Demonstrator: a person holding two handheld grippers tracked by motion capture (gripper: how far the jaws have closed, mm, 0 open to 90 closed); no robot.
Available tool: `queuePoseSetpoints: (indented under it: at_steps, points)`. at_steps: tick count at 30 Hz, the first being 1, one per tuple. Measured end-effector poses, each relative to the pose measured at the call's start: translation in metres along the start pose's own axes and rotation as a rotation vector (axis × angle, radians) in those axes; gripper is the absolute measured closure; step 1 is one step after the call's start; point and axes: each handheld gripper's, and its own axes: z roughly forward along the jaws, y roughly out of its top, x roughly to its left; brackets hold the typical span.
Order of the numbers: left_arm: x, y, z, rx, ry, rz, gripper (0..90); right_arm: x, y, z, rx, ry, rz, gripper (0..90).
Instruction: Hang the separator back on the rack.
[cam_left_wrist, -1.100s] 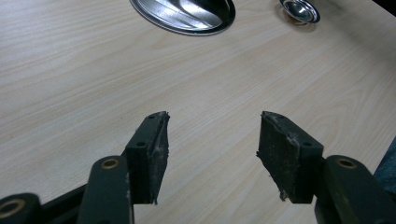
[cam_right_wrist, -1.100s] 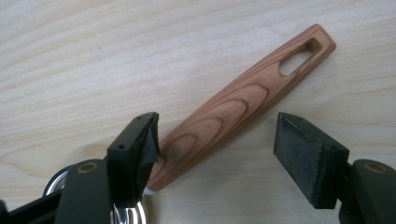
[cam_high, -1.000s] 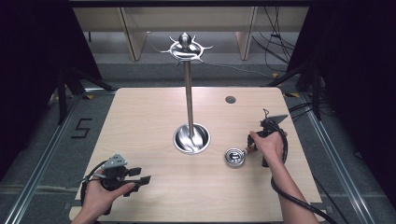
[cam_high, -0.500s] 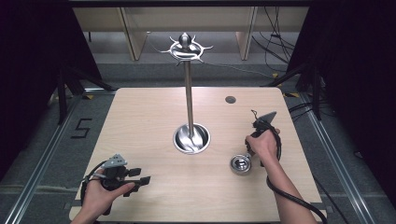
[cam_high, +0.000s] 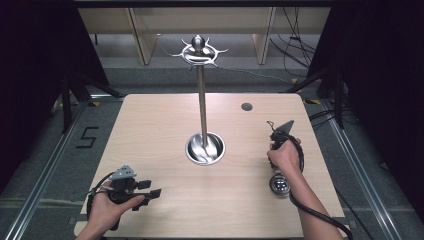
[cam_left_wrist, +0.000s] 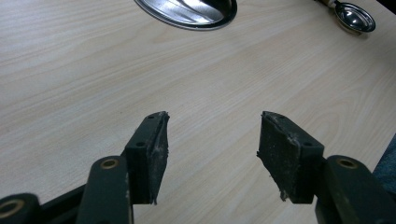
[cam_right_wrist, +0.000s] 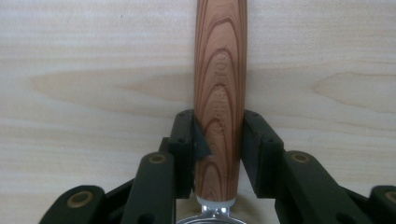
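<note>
The right claw (cam_right_wrist: 217, 140), jaws just closing, grips a wooden handle (cam_right_wrist: 220, 93) on the surface (cam_high: 165, 125) at five o'clock; the left claw (cam_left_wrist: 212, 154) gapes empty.

a: how many grippers are there?
b: two, a left gripper (cam_high: 150, 192) and a right gripper (cam_right_wrist: 218, 140), one in each hand.
a: and stands?
b: one metal stand (cam_high: 202, 110), on one round base.
a: any utensils?
b: one wooden-handled scoop (cam_right_wrist: 219, 93).
a: tables?
b: one table (cam_high: 165, 125), with one dark hole (cam_high: 246, 106) near its far edge.
</note>
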Motion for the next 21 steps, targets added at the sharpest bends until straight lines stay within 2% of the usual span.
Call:
queuePoseSetpoints:
  at_steps: [1,2,3,5,6,7,8,9,10,11,12,13,14,15,16,17,18,21]
  points:
    - [0.0,0.0,0.0,0.001,0.0,0.0,41.7,0.0,0.0,0.0,0.002,-0.002,-0.02,68.0]
    - [0.0,0.0,0.0,0.0,0.0,0.0,41.7,-0.002,-0.002,0.001,-0.016,-0.014,-0.075,68.0]
    - [0.0,0.0,-0.001,0.007,-0.002,0.002,41.7,0.0,-0.001,0.0,-0.003,-0.002,-0.045,68.0]
    - [0.001,0.0,-0.001,0.016,0.003,0.02,41.7,-0.001,-0.003,0.002,-0.027,-0.001,-0.095,68.2]
    - [0.001,0.0,-0.001,0.016,0.003,0.02,41.7,-0.001,-0.003,0.002,-0.027,-0.001,-0.095,68.2]
    - [0.002,0.0,-0.002,0.024,0.001,0.02,41.7,0.001,-0.003,0.0,-0.018,0.022,-0.064,68.3]
    - [0.002,0.0,-0.002,0.023,0.002,0.019,41.7,0.0,-0.003,0.0,-0.019,0.036,-0.084,68.6]
    - [0.002,0.0,-0.002,0.024,0.002,0.019,41.7,0.001,-0.004,-0.001,-0.038,0.076,-0.048,68.6]
    - [0.001,0.0,-0.001,0.007,0.002,0.003,41.7,-0.001,-0.007,-0.001,-0.063,0.115,-0.044,68.7]
    - [0.001,0.0,-0.001,0.007,0.003,0.002,41.7,-0.004,-0.009,0.0,-0.081,0.117,-0.082,68.7]
    - [0.001,0.0,-0.001,0.006,0.003,0.004,41.7,-0.004,-0.01,-0.003,-0.076,0.116,-0.085,68.7]
    - [0.001,0.0,-0.001,0.006,0.003,0.003,41.7,-0.002,-0.012,-0.004,-0.102,0.135,-0.052,68.8]
    - [0.002,0.0,-0.002,0.026,0.003,0.022,41.8,-0.003,-0.014,-0.006,-0.124,0.16,-0.065,68.7]
    - [0.002,0.0,-0.002,0.023,0.004,0.019,41.7,-0.004,-0.017,-0.008,-0.128,0.174,-0.078,68.7]
    - [0.002,0.001,-0.003,0.027,0.003,0.021,41.8,-0.007,-0.019,-0.009,-0.148,0.176,-0.109,68.7]
    - [0.002,0.0,-0.002,0.022,0.005,0.021,41.8,-0.01,-0.022,-0.011,-0.215,0.175,-0.166,68.7]
    - [0.001,0.0,-0.002,0.018,0.011,0.018,41.8,-0.011,-0.026,-0.015,-0.227,0.173,-0.18,68.7]
    - [0.001,0.0,-0.001,0.009,0.007,0.002,42.0,-0.016,-0.039,-0.022,-0.349,0.19,-0.257,68.8]
